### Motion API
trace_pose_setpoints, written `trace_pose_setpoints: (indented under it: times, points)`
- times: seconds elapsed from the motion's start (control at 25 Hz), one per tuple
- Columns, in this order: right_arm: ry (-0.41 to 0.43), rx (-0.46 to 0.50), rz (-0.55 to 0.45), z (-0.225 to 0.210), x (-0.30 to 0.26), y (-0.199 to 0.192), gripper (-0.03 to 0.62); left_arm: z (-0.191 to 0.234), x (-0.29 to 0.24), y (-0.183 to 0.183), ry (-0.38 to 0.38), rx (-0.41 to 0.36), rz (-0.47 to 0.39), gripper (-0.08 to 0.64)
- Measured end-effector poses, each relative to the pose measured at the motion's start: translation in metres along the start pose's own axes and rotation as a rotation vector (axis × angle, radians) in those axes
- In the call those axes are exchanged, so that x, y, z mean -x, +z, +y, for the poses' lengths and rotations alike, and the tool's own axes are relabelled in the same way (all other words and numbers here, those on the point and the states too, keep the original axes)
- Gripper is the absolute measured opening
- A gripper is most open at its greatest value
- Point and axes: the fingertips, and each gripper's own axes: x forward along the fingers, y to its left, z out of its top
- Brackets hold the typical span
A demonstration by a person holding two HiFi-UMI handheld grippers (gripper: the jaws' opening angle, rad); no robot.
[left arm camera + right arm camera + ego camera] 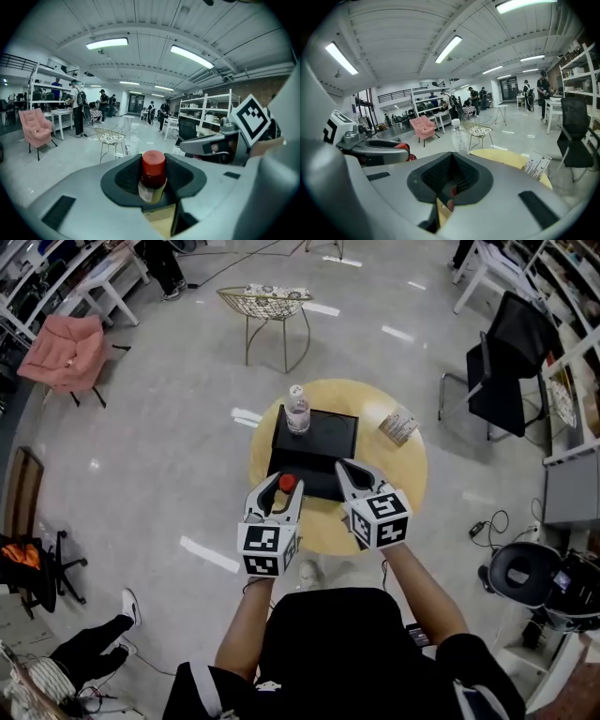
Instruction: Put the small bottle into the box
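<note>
The small bottle (287, 482), amber with a red cap (153, 162), stands upright between the black pads of my left gripper (281, 487), which is shut on it over the near left edge of the black box (323, 432). The box lies open on the round yellow table (405, 474). My right gripper (350, 469) hovers just right of the left one, above the box's near edge. Its pads (440, 178) meet, and I see nothing held between them. A clear water bottle (297, 411) stands at the box's far left corner.
A small printed booklet (398, 426) lies on the table to the right of the box. Around the table are a wire chair (267, 304) beyond it, a pink armchair (64, 351) far left and a black chair (511, 371) right. People stand far off in the hall.
</note>
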Motion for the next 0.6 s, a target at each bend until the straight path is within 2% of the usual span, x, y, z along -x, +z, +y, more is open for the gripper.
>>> trace_pose_setpoints:
  times: [0.36,0.6]
  points:
    - [-0.019,-0.049,0.088,-0.039,-0.021,-0.035,0.002,0.003,-0.049,-0.041,0.005,0.027,0.088,0.152]
    - [-0.035,-0.080,0.137,-0.063,-0.029,-0.059,0.002,-0.003,-0.078,-0.071,-0.012,0.009,0.153,0.152]
